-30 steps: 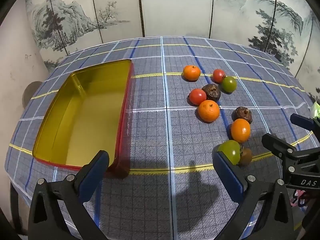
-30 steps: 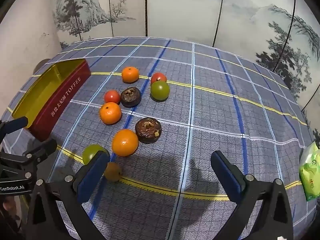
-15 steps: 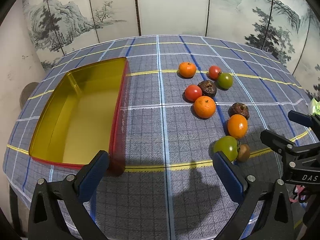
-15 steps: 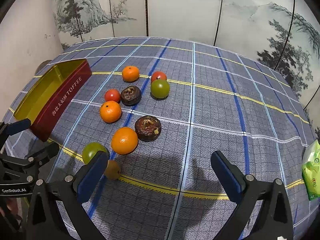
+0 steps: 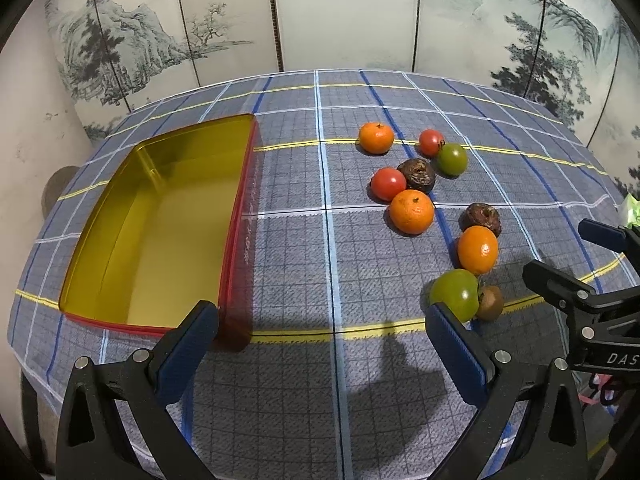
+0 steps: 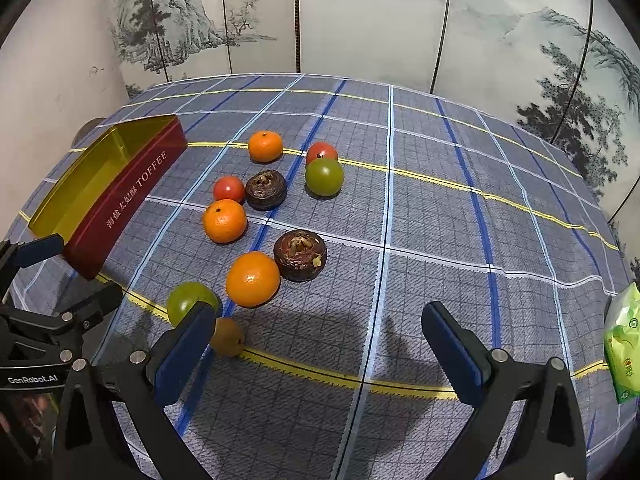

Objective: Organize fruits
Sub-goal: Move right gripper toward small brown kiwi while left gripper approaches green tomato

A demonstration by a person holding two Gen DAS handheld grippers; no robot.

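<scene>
9 fruits lay loose right of the empty tin. Both the left gripper and right gripper hovered, jaws spread. Tomatoes looked soft; round skins probably roll, so grip across the middle.

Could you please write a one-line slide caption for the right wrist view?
Open right gripper hovers above nine loose fruits on the plaid tablecloth, with the empty toffee tin waiting at left.

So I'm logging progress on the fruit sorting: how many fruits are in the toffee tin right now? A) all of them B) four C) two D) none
D: the tin shows only its bare gold floor, and the fruits, such as the nearest orange, lie on the tablecloth.
</scene>
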